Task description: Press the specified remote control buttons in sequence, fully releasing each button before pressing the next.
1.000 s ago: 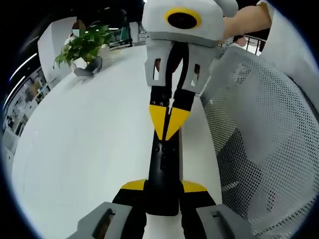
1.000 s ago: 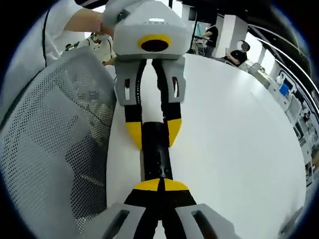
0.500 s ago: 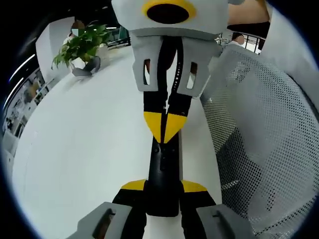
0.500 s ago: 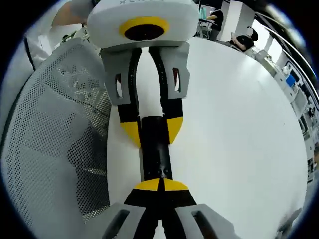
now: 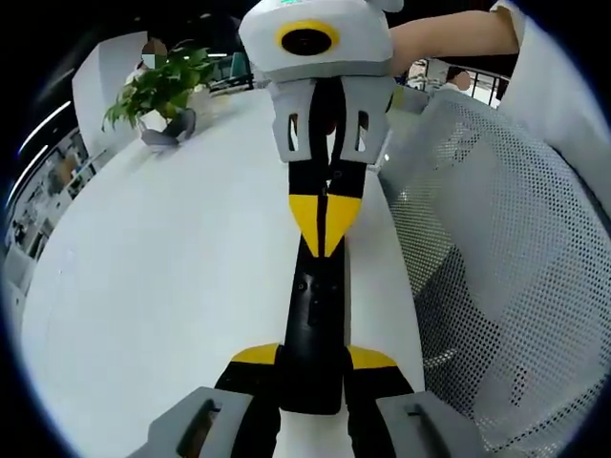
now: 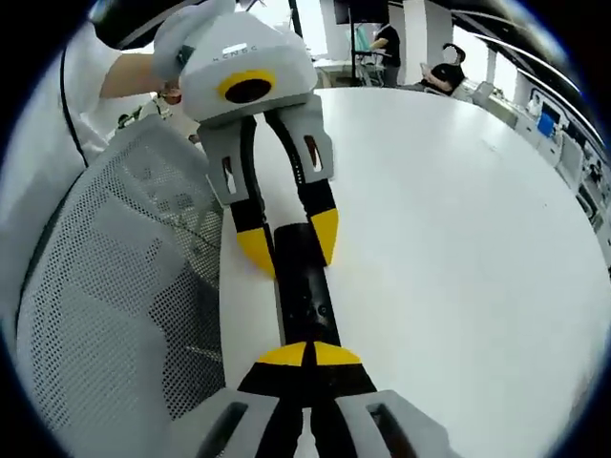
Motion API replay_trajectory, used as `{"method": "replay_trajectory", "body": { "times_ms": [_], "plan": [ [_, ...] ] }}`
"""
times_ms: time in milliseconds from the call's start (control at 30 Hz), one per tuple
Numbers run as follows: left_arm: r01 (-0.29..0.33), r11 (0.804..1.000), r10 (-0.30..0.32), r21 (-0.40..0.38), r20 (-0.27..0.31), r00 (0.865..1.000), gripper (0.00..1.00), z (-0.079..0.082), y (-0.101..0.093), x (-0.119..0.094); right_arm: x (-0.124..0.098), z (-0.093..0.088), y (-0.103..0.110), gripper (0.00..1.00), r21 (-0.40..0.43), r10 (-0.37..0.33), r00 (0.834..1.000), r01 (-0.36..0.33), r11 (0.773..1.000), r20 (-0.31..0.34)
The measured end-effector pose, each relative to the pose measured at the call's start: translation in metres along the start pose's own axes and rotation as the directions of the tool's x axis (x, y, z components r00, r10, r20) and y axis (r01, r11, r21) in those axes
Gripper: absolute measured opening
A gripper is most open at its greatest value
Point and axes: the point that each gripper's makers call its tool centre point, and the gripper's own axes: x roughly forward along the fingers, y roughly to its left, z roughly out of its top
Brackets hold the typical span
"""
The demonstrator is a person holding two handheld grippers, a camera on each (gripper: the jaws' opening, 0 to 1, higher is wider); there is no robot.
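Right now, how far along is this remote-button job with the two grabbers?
Done: the left gripper is clamped on one end of the black remote, steadying it over the white table. In hand: the right gripper, jaws shut, has its tips on the remote's face, seemingly mid-press. Left: releasing, then any further buttons; how many are already pressed cannot be told.

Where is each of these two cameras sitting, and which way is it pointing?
Left gripper view: rides on the left gripper, looking along the black remote it grips toward the right gripper, whose tips are closed; a bare forearm shows.
Right gripper view: rides on the right gripper, looking back at the left gripper straddling the remote; a sleeve shows.
Shared: remote, white table, mesh chair.
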Motion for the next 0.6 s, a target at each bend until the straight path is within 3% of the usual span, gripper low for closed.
{"method": "replay_trajectory", "body": {
  "times_ms": [233,300,367,467,533,600],
  "plan": [
    [0.004,1.000,-0.005,0.021,0.022,1.000,0.24,0.0016,-0.0007,0.0007,0.0039,-0.0005,0.0000,0.00,-0.067,-0.031,0.983,0.019,0.998,-0.180],
    [0.007,1.000,-0.007,0.024,0.022,1.000,0.24,0.0018,-0.0011,0.0009,0.0049,0.0000,0.0008,0.00,-0.089,-0.042,0.980,0.025,0.996,-0.194],
    [0.005,1.000,-0.006,0.022,0.029,1.000,0.24,0.0018,-0.0010,0.0010,0.0041,-0.0016,0.0011,0.00,-0.113,-0.048,0.982,0.027,0.993,-0.182],
    [-0.003,1.000,0.002,0.009,0.045,0.999,0.24,0.0018,-0.0011,0.0009,0.0022,-0.0004,-0.0005,0.00,-0.040,-0.057,0.995,0.054,0.998,-0.078],
    [-0.005,1.000,0.005,0.005,0.053,0.999,0.24,0.0017,-0.0007,0.0010,0.0005,-0.0004,0.0004,0.00,-0.066,-0.069,0.998,0.069,0.995,-0.004],
    [-0.006,1.000,0.005,0.004,0.055,0.998,0.24,0.0019,-0.0011,0.0009,-0.0003,-0.0006,0.0002,0.00,-0.012,-0.083,0.995,0.084,0.996,0.046]
  ]
}}
